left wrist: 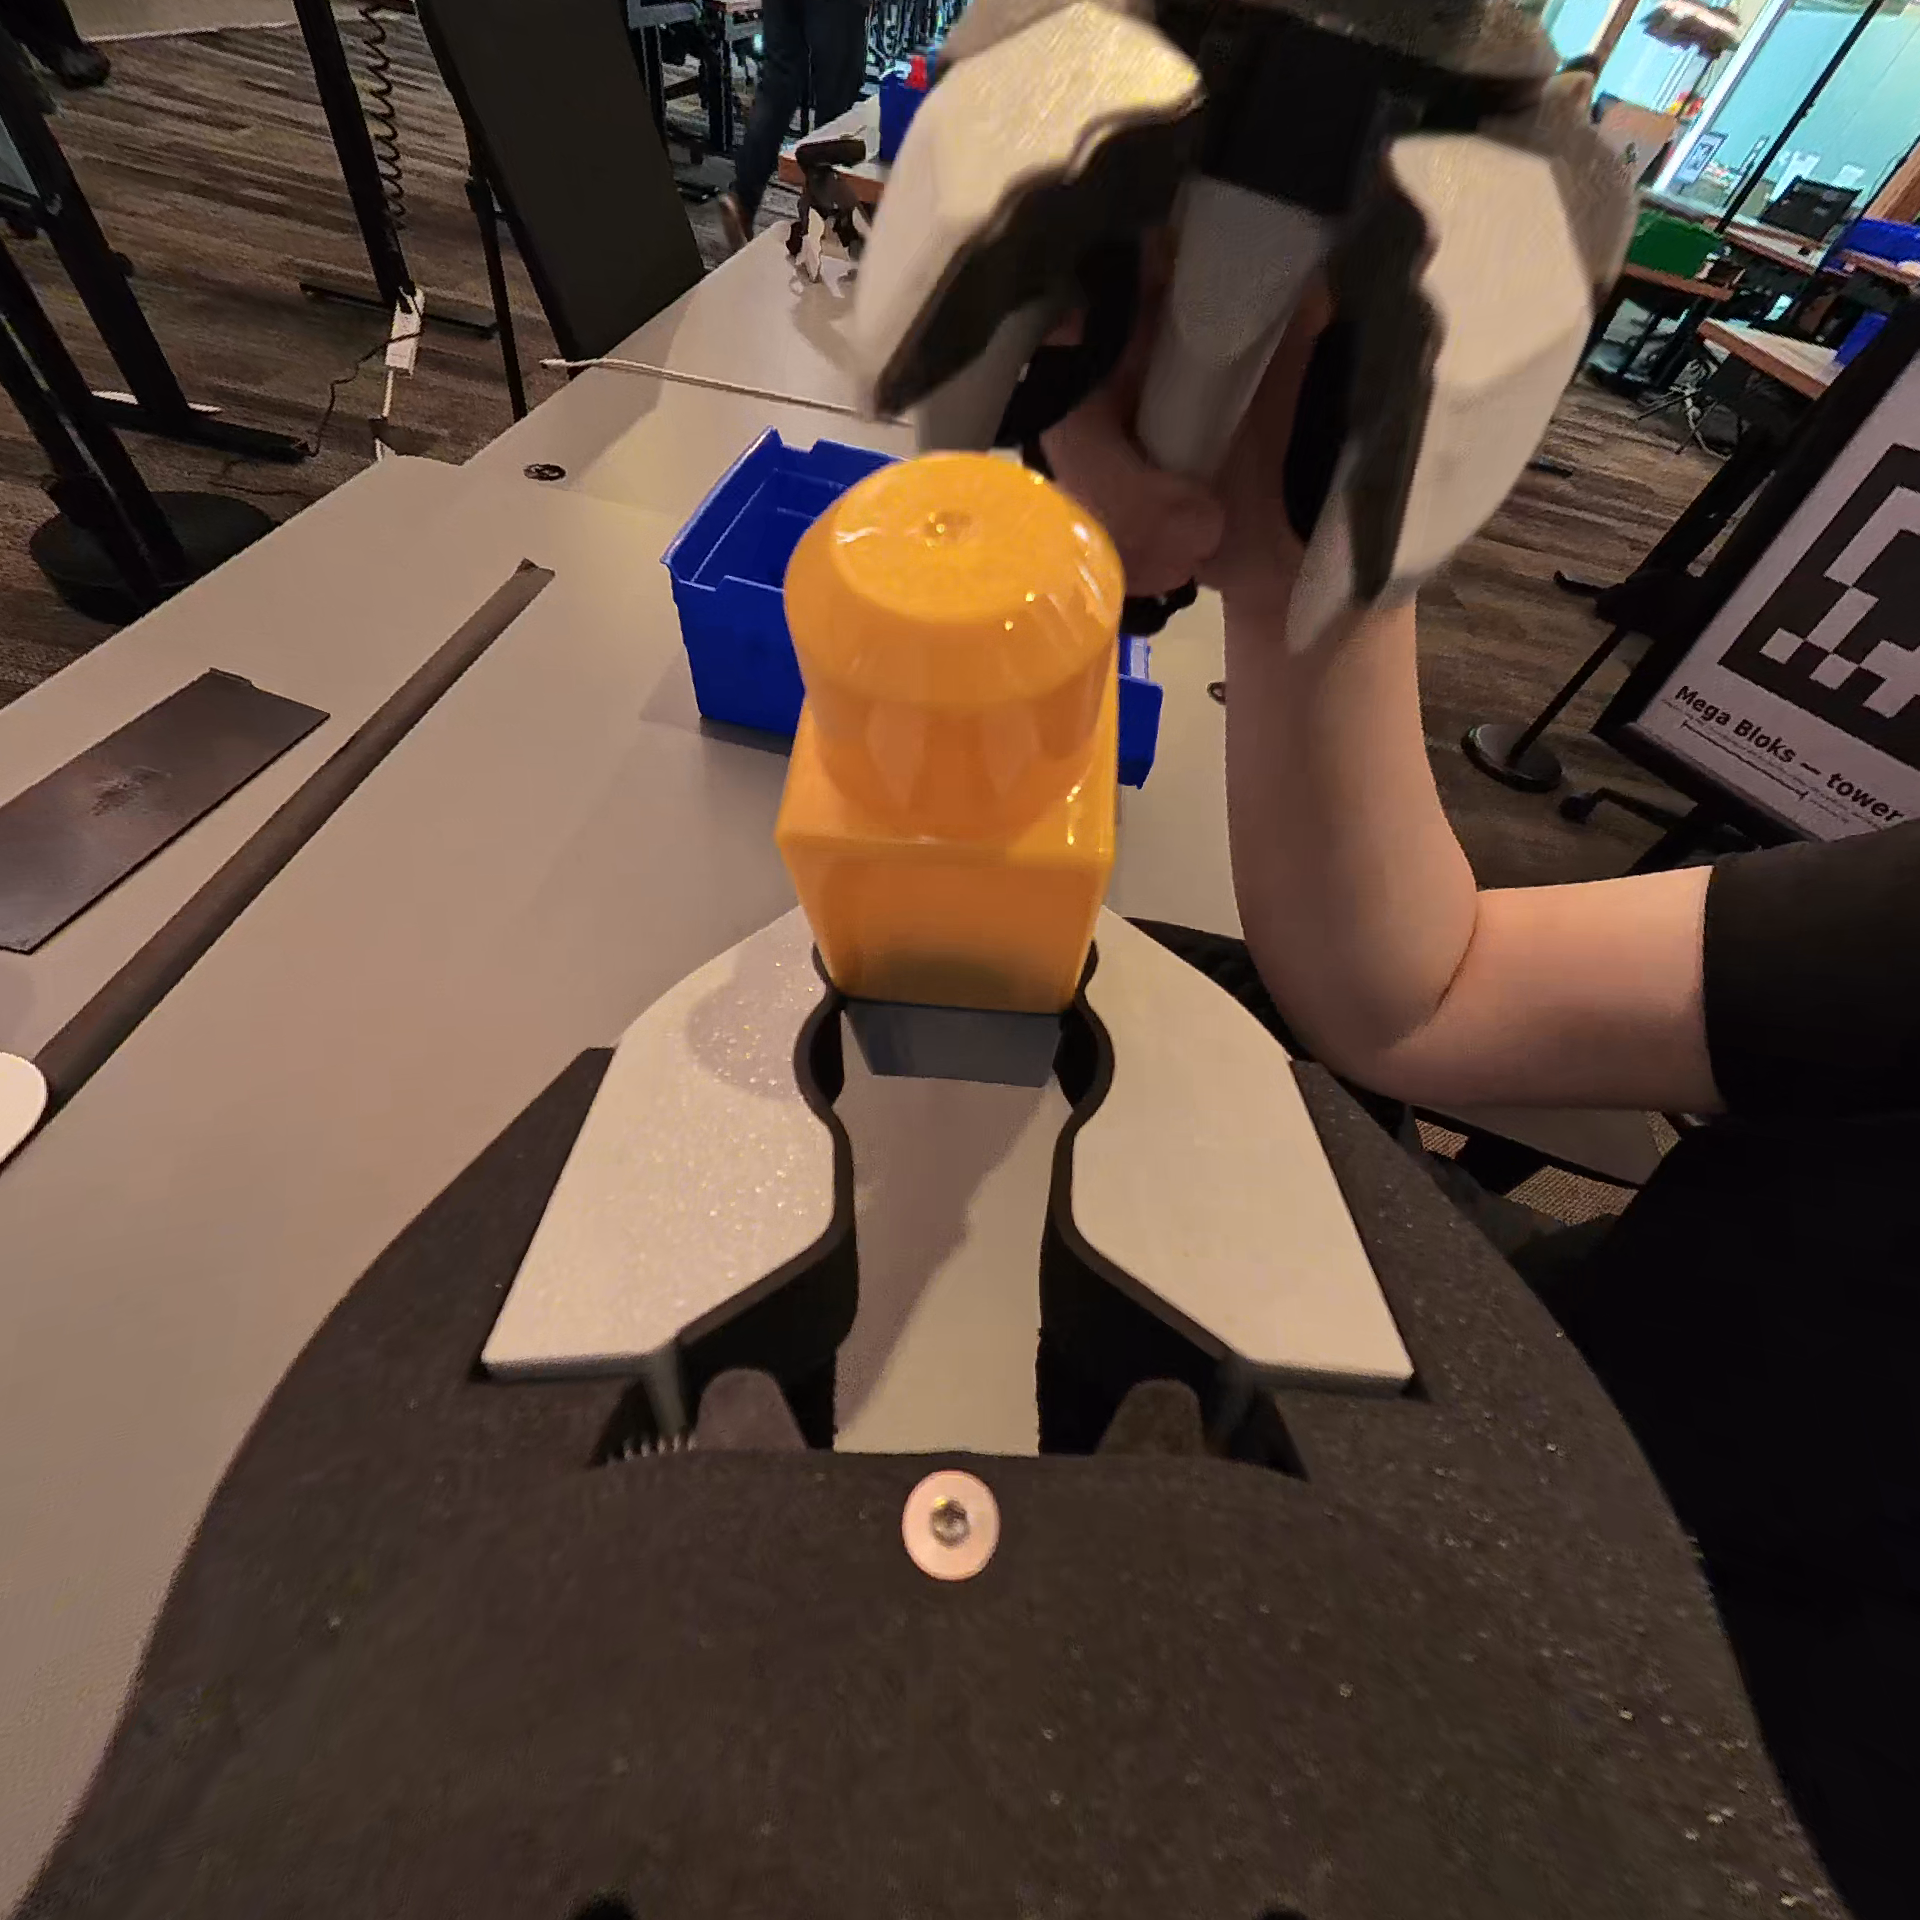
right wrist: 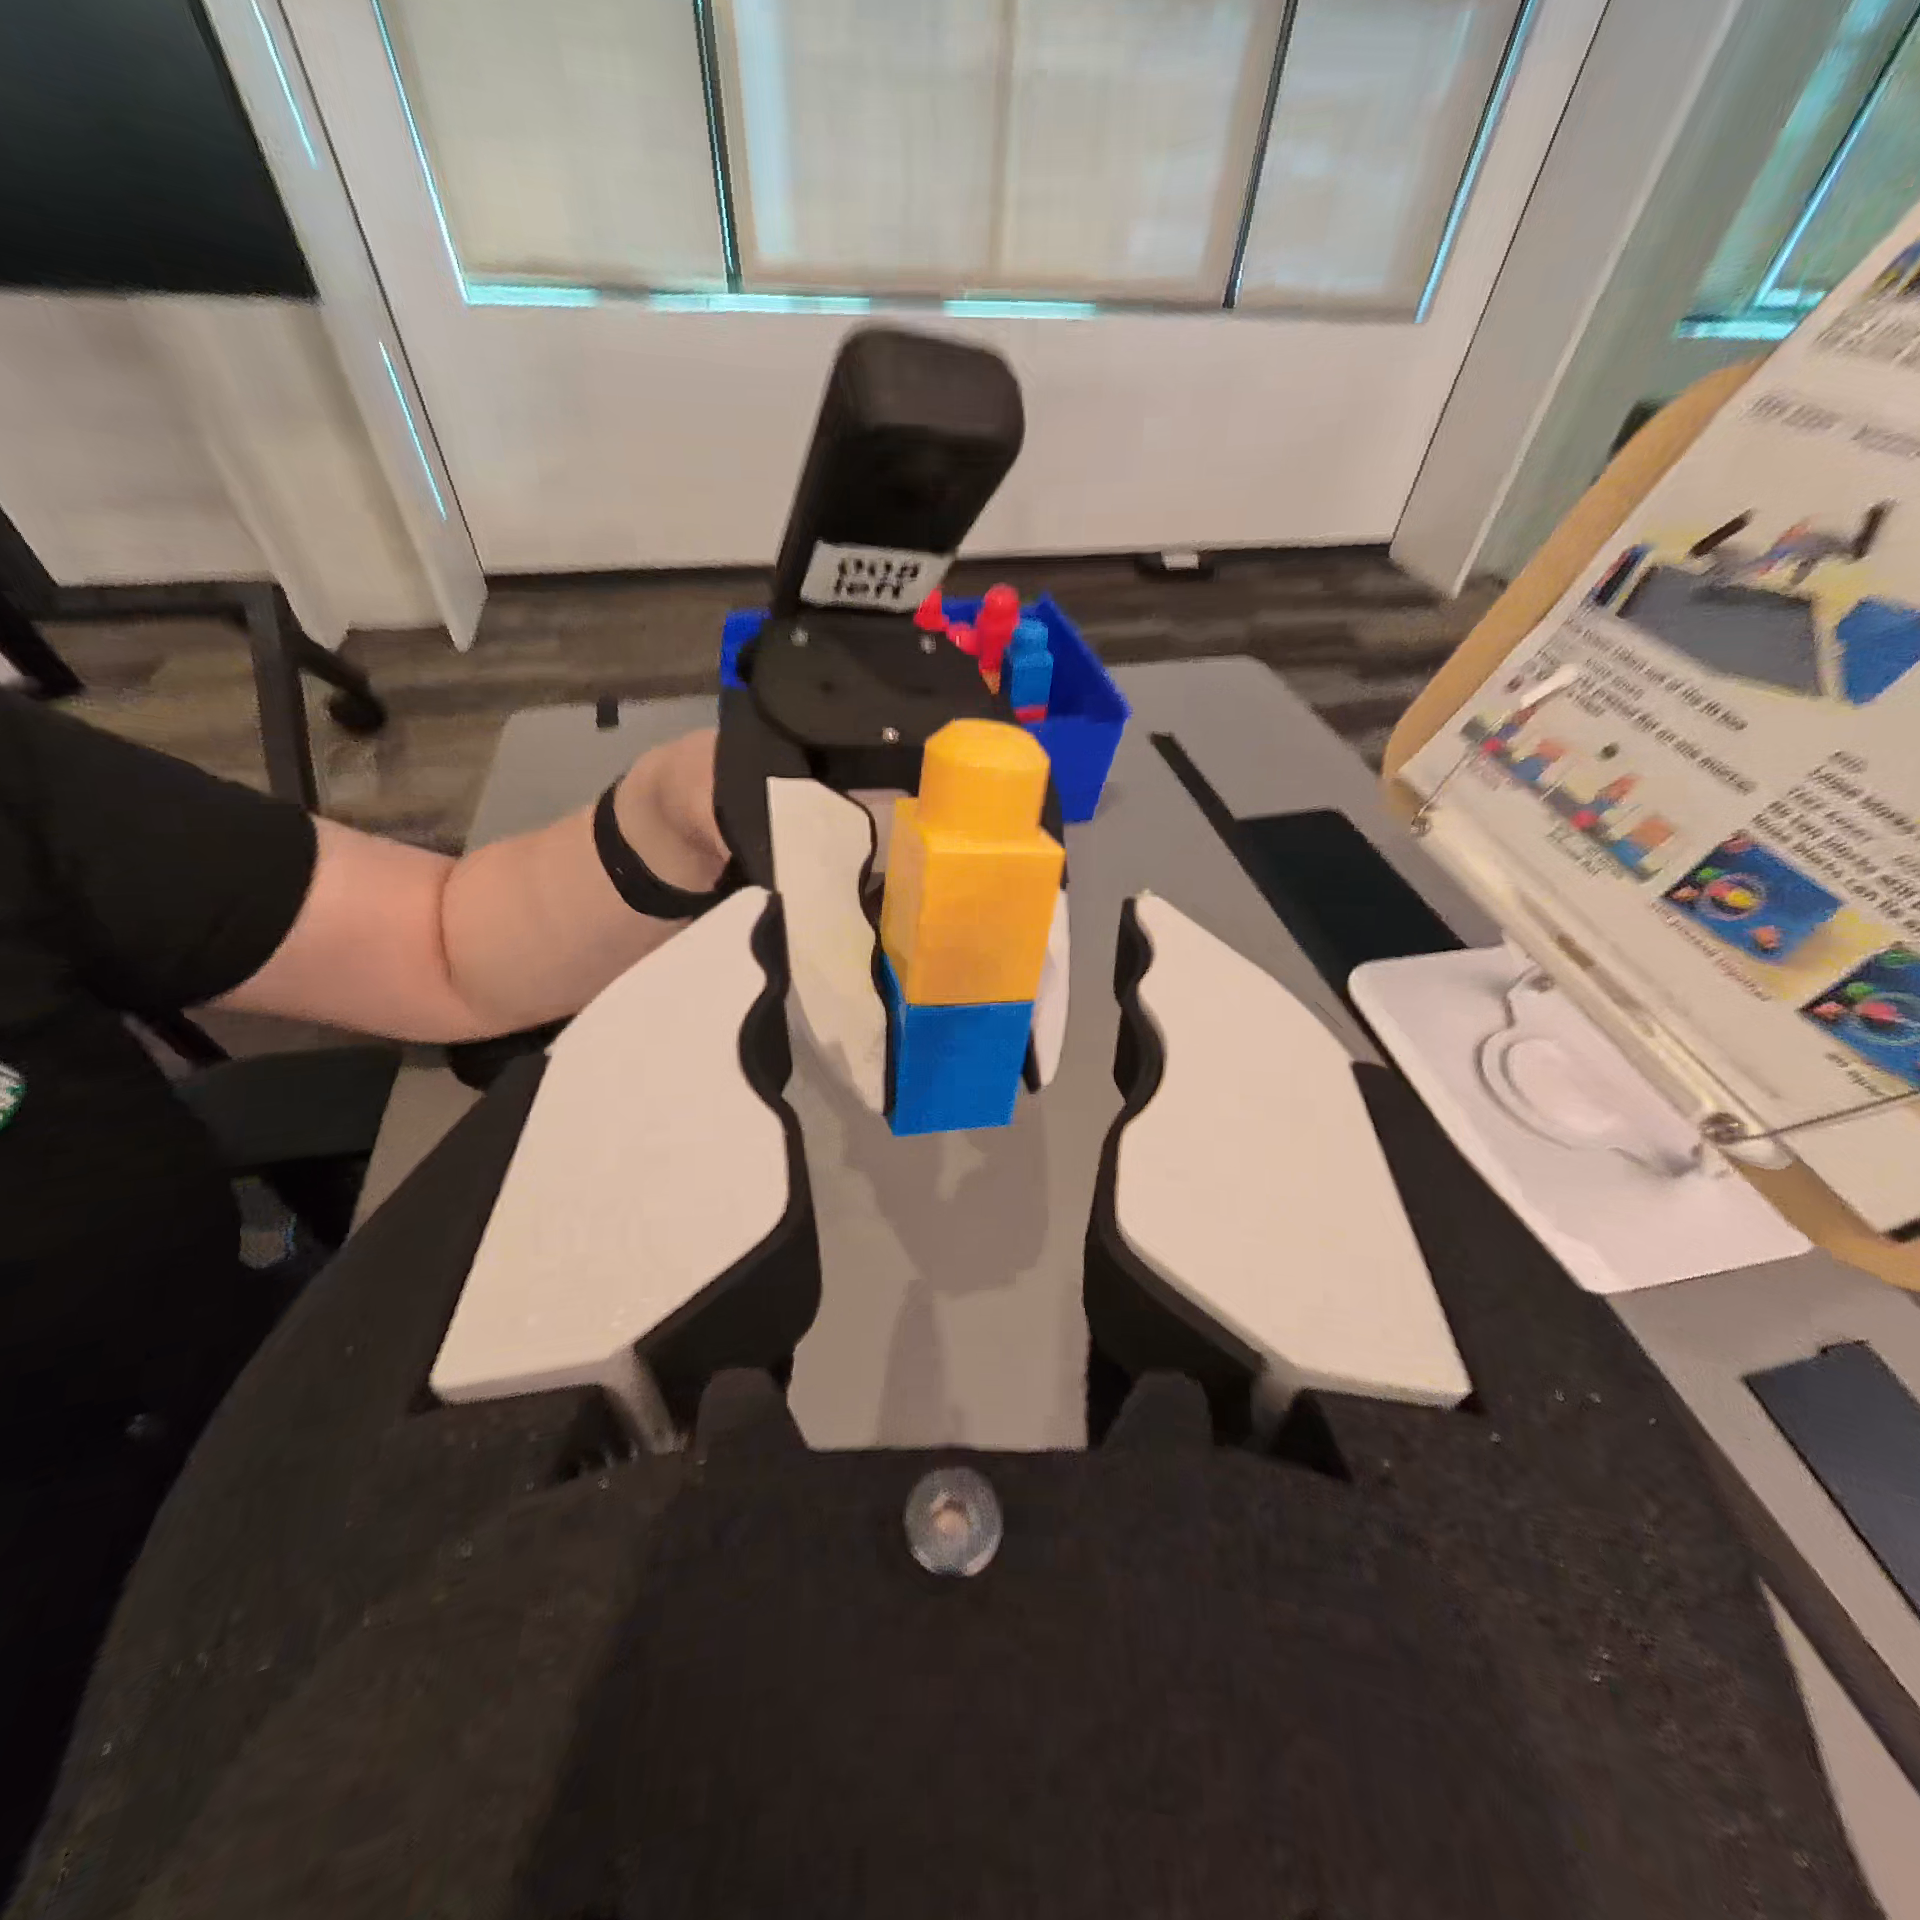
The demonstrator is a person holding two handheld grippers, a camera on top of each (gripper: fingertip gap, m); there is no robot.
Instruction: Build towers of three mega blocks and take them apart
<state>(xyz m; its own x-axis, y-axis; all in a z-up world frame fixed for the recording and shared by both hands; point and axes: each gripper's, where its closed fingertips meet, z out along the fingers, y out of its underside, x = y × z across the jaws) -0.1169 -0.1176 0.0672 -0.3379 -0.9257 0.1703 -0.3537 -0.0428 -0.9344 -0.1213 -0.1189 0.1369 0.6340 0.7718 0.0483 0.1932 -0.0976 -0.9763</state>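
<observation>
Two-block stack held between the jaws of the left gripper [left wrist: 951, 997].

A glossy orange plastic block [left wrist: 951, 790] is seated on a blue plastic block [right wrist: 956, 1060], which is clamped by the nearly closed left jaws, probably to steady the stack. The right gripper [right wrist: 945, 997] is held parted and empty, the stack just ahead between its tips. A blue plastic bin [right wrist: 1081, 717] is seen beyond.

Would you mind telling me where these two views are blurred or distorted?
Left wrist view: the right gripper at top is motion-blurred, the orange block bulges from wide-angle distortion, with small glare spots on its stud. Right wrist view: the poster and window frames smear and curve toward the edges; the stacked blocks stay fairly sharp.
</observation>
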